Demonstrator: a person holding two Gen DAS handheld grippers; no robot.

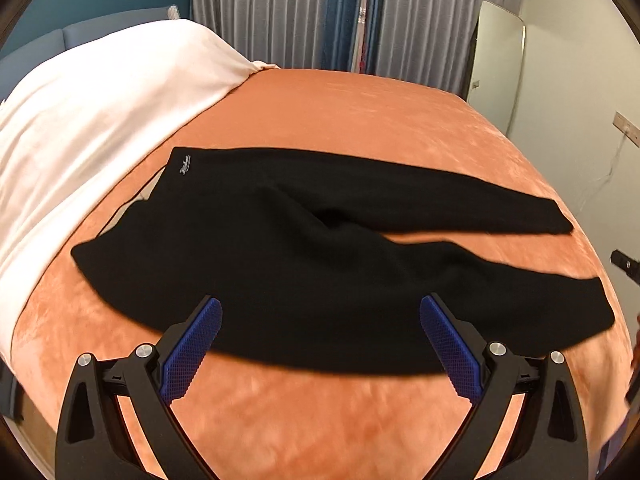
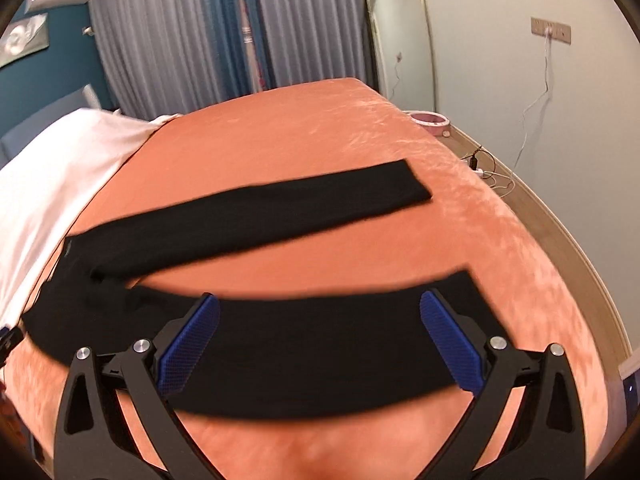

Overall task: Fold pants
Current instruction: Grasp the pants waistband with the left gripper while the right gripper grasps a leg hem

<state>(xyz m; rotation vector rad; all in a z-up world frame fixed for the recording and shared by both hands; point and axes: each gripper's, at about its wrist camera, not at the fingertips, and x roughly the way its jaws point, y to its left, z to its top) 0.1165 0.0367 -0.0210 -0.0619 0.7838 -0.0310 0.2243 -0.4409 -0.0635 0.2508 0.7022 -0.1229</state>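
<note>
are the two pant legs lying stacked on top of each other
No, the far leg and near leg of the black pants lie spread apart, with orange bedspread showing between them.

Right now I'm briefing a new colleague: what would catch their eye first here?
The black pants spread flat across the orange bedspread, legs splayed apart toward the right. Next, the white blanket at the bed's left end. Both grippers, left and right, hover open over the near leg.
</note>
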